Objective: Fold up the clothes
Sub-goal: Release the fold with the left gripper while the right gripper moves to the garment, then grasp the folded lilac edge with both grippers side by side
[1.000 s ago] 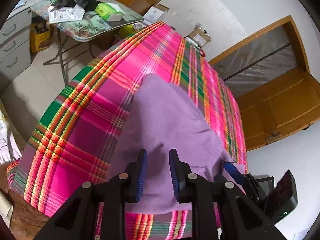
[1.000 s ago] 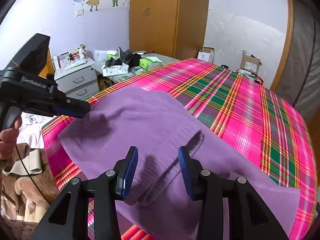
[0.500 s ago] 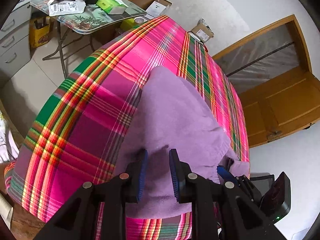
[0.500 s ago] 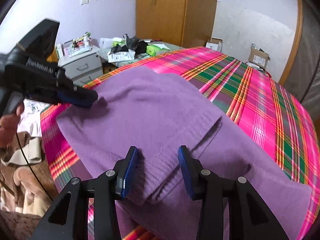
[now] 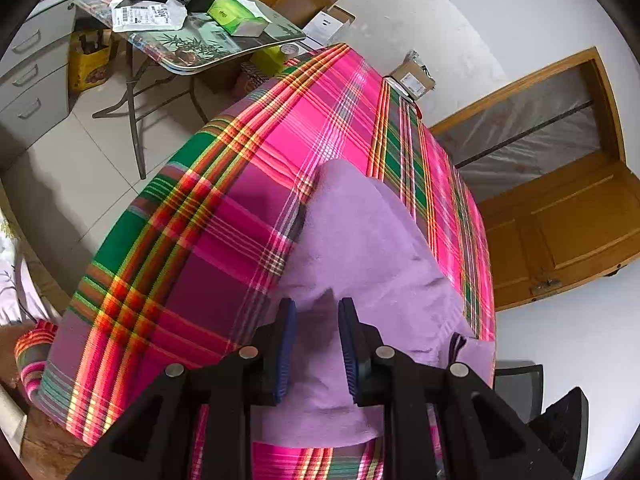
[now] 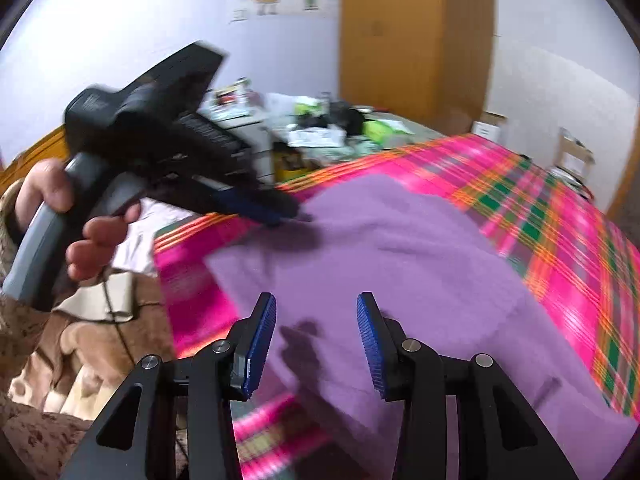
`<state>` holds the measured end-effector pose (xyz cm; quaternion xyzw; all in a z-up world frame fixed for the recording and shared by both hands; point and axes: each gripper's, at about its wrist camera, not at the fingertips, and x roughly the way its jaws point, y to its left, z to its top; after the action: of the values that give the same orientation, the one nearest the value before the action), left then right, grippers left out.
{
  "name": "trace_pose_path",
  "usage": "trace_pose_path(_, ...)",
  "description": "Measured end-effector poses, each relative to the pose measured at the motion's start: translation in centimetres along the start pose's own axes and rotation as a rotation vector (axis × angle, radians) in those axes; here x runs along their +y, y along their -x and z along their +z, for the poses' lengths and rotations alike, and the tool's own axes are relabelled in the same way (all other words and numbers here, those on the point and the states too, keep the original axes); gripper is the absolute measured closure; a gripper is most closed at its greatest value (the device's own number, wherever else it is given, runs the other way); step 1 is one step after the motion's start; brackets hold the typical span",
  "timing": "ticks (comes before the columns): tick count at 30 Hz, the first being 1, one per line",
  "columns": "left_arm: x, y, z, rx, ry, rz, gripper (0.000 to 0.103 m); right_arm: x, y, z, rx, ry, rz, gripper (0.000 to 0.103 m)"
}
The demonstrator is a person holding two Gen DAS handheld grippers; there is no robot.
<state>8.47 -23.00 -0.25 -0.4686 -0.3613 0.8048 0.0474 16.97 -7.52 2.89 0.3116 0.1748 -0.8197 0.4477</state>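
Observation:
A purple knit garment (image 5: pixel 360 248) lies spread on the bed's pink plaid sheet (image 5: pixel 240 208), reaching the near edge. My left gripper (image 5: pixel 316 316) is open by a narrow gap, low over the garment's left part, and its shadow falls on the cloth between the fingers. In the right wrist view the garment (image 6: pixel 400 248) looks mostly flat, with a fold line at its right. There the left gripper (image 6: pixel 286 214) has its tip at the garment's far left edge, and a hand (image 6: pixel 52 192) holds it. My right gripper (image 6: pixel 316 308) is open wide above the garment's near part, holding nothing.
A cluttered folding table (image 5: pixel 192 36) and grey drawers (image 5: pixel 28 72) stand left of the bed. A wooden door (image 5: pixel 560 232) is on the right, a wardrobe (image 6: pixel 412 32) at the back. Brown patterned fabric (image 6: pixel 60 360) hangs off the bed's near left corner.
The left gripper has moved further over the garment. The right gripper has drawn back toward the near edge and swung left; the raised fold under it now lies flatter. Neither gripper's opening changed.

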Motion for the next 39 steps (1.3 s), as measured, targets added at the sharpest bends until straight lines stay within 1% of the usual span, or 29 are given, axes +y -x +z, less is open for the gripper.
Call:
trace_pose_path(5, 0.2, 0.0, 0.5, 0.002, -0.013, 0.016, 0.080, 2.2, -2.4, 0.2, 0.000, 0.035, 0.089, 0.059)
trace_pose_path(8, 0.6, -0.1, 1.0, -0.001, -0.014, 0.036, 0.080, 3.3, -3.7, 0.5, 0.016, 0.052, 0.090, 0.059)
trace_pose_path(10, 0.8, -0.4, 1.2, 0.009, -0.012, 0.039, 0.080, 3.8, -4.2, 0.6, 0.022, 0.069, 0.071, 0.059)
trace_pose_path(13, 1.2, -0.8, 1.4, 0.022, -0.002, 0.035, 0.080, 4.7, -4.6, 0.9, 0.019, 0.111, 0.020, 0.059)
trace_pose_path(17, 1.6, -1.2, 1.8, 0.033, 0.003, 0.038, 0.080, 5.8, -4.7, 0.9, 0.003, 0.152, 0.010, 0.059)
trace_pose_path(22, 1.5, -1.7, 2.0, 0.047, -0.005, 0.038, 0.080, 7.1, -5.5, 0.9, 0.018, 0.190, -0.043, 0.059)
trace_pose_path(27, 1.5, -1.9, 2.2, 0.058, -0.010, 0.029, 0.080, 8.1, -6.6, 1.4, 0.038, 0.192, -0.092, 0.054)
trace_pose_path(29, 1.5, -2.1, 2.4, 0.063, -0.010, 0.023, 0.080, 8.3, -6.8, 1.5, 0.040, 0.193, -0.107, 0.053)
trace_pose_path(32, 1.2, -2.3, 2.7, 0.074, -0.026, 0.020, 0.080, 8.2, -6.8, 1.4, 0.037, 0.174, -0.098, 0.053)
trace_pose_path(37, 1.4, -2.9, 3.4, 0.085, -0.013, -0.013, 0.080, 8.0, -6.5, 1.3, 0.038, 0.145, -0.087, 0.060)
trace_pose_path(39, 1.5, -3.3, 3.6, 0.098, -0.004, -0.057, 0.080, 8.0, -6.2, 1.3, 0.031, 0.139, -0.088, 0.072)
